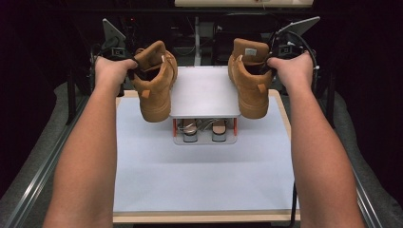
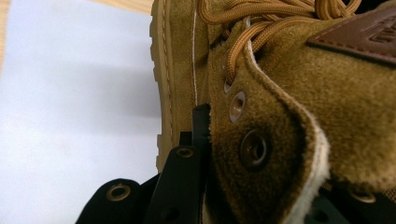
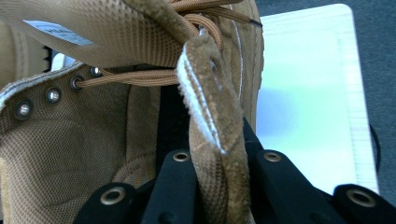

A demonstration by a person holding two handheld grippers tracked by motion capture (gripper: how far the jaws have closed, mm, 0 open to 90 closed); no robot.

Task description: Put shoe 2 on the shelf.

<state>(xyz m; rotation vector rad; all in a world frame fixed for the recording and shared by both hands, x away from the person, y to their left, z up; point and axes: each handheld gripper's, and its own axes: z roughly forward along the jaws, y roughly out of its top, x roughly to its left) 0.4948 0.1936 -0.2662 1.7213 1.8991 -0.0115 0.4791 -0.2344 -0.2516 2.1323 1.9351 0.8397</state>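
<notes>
Two tan suede boots hang in the air above the table. The left boot (image 1: 154, 85) is held by its collar in my left gripper (image 1: 129, 66), whose black jaws are shut on the eyelet flap (image 2: 252, 140). The right boot (image 1: 249, 78) hangs from my right gripper (image 1: 271, 64); its jaws pinch the folded collar edge (image 3: 215, 135). Both boots hang at either side of a small grey shoe rack (image 1: 204, 90), heels toward the camera.
The rack's lower shelf holds a pair of shoes (image 1: 204, 127). It stands at the back of a pale blue mat (image 1: 199, 175) on a wood-edged table (image 1: 199, 217). Dark frame parts and cables (image 1: 199, 28) stand behind the rack.
</notes>
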